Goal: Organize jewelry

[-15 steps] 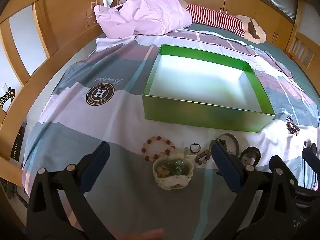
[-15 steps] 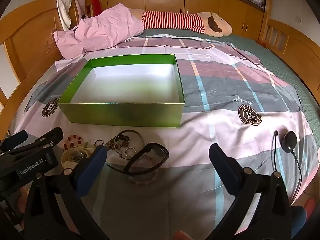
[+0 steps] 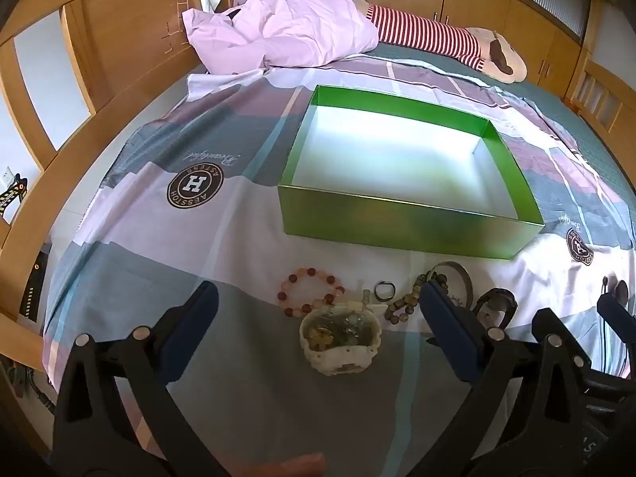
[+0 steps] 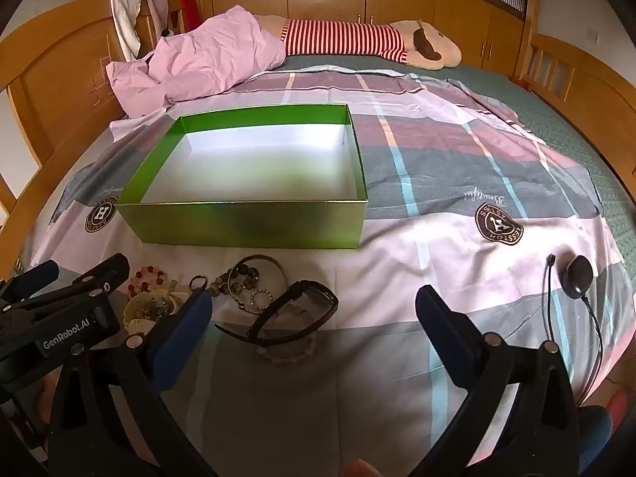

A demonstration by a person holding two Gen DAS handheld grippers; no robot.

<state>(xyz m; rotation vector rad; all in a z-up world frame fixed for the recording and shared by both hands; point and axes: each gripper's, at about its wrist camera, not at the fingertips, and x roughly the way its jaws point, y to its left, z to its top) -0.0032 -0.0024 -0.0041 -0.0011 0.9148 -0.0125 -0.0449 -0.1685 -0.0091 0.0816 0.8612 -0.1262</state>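
At twelve o'clock from the left gripper (image 3: 318, 318) sits the white watch (image 3: 340, 336), very near. Its claws are spread wide. The right gripper (image 4: 314, 314) is empty and spread too.

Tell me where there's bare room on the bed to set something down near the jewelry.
The green box is empty inside. The bedspread is bare right of the box, up to the black puck and its cable. It is also bare left of the red bead bracelet. The strip in front of the box is crowded: bracelets, a ring, sunglasses and a small white dish.
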